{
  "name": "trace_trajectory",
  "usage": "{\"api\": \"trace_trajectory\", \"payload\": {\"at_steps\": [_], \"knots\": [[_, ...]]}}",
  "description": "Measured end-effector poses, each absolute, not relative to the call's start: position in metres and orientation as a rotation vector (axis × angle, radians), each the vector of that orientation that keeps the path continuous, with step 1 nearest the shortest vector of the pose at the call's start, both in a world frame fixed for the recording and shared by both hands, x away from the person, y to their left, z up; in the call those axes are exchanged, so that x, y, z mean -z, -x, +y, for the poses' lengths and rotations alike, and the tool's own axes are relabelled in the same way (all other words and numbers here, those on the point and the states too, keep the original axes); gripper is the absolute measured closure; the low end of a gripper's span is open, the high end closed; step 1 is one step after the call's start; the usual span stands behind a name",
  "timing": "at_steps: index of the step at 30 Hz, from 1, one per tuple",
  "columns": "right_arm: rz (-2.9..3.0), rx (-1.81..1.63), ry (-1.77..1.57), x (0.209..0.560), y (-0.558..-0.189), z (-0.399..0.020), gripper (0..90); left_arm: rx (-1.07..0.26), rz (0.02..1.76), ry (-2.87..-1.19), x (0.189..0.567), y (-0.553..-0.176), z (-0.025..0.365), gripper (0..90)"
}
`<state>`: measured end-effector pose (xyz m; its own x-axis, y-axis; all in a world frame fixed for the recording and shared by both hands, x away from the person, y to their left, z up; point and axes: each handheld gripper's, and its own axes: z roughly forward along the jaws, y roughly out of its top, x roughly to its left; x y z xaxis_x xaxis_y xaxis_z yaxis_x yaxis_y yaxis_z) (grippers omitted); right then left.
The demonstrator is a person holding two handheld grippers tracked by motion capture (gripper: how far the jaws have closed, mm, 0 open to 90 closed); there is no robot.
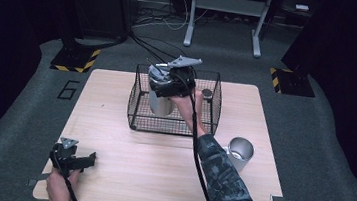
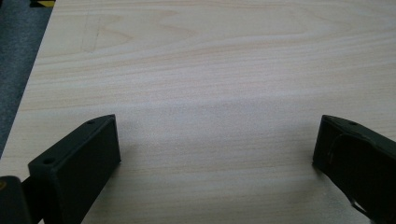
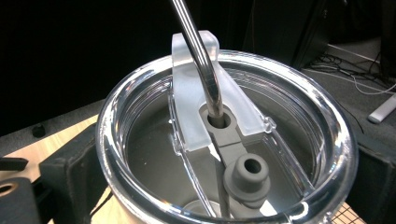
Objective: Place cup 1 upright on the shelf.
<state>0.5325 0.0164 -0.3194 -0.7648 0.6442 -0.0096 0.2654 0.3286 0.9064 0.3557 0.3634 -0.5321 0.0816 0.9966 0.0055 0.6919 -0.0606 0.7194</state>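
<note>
I count one wooden table [image 1: 126, 150], one black wire basket [image 1: 137, 110], two steel tumblers and one metal straw. My right claw [image 1: 170, 85] is clamped around the rim of the lidded tumbler [image 1: 161, 103], which stands upright inside the basket directly beneath the claw; its clear lid [image 3: 224, 135] sits between my jaws, with the straw [image 3: 198, 56] rising through it. The open tumbler [image 1: 239, 153] lies on the table outside the basket, beside my right forearm. My left claw [image 1: 91, 159] rests wide open, holding nothing, well apart.

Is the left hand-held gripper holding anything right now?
No, the left hand-held gripper is open, with bare table between its jaws.
</note>
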Motion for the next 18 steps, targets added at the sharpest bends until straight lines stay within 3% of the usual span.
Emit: {"api": "trace_trajectory", "payload": {"at_steps": [18], "knots": [[2.270,-1.358,-0.909,0.349,-0.555,0.026,3.3,-0.720,1.664,-1.815,0.532,-0.355,0.363,0.4]]}}
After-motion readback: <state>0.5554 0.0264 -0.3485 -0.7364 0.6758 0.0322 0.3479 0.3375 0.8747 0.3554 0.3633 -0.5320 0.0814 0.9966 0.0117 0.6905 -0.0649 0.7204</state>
